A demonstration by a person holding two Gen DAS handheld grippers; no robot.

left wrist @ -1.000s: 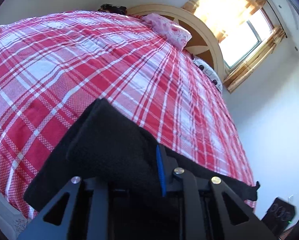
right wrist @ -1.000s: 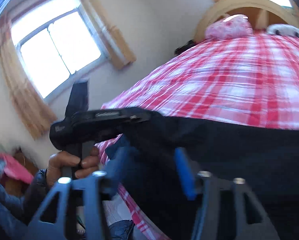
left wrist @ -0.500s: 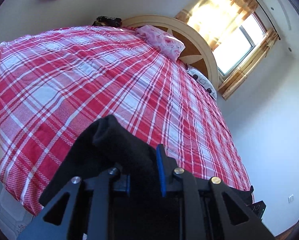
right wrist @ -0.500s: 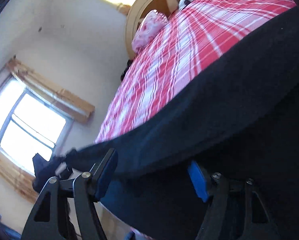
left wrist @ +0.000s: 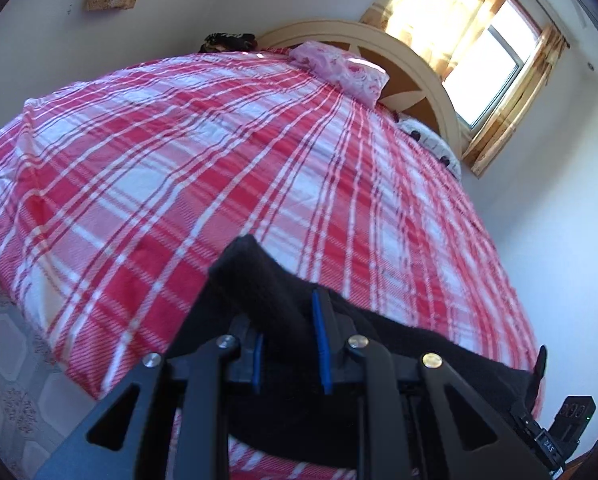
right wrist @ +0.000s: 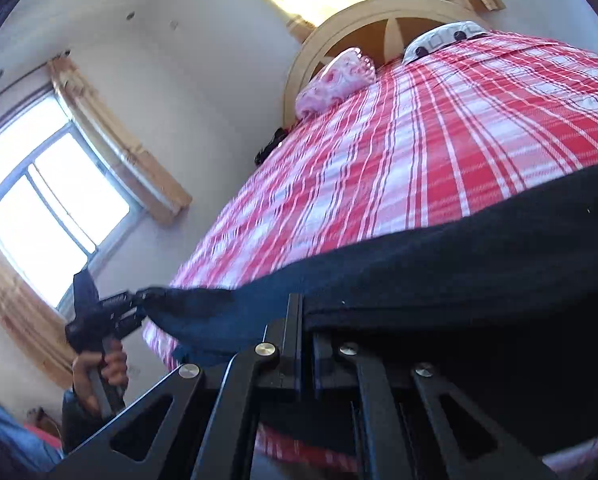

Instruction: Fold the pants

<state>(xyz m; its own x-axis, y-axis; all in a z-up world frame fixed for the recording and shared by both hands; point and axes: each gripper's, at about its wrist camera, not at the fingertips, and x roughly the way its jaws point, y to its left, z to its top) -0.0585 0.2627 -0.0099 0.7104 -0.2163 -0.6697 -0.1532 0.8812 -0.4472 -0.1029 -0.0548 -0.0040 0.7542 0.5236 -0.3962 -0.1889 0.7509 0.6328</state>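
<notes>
Black pants (left wrist: 419, 344) hang stretched between my two grippers above the near edge of the red plaid bed (left wrist: 219, 152). My left gripper (left wrist: 287, 344) is shut on a bunched corner of the pants. My right gripper (right wrist: 307, 344) is shut on the pants' (right wrist: 459, 264) other end, with cloth draped over its fingers. The left gripper (right wrist: 111, 316) also shows in the right wrist view, held in a hand at the far end of the taut cloth. The right gripper (left wrist: 539, 432) shows at the lower right of the left wrist view.
A pink pillow (left wrist: 339, 68) and a white pillow (left wrist: 431, 144) lie by the curved wooden headboard (left wrist: 419, 76). Windows with curtains (right wrist: 47, 208) stand on two walls. Patterned floor (left wrist: 3, 380) lies left of the bed. A dark item (left wrist: 229, 40) sits at the bed's far corner.
Both grippers have lifted and pulled apart, drawing the pants into a taut band. The right gripper's jaws have closed on the cloth.
</notes>
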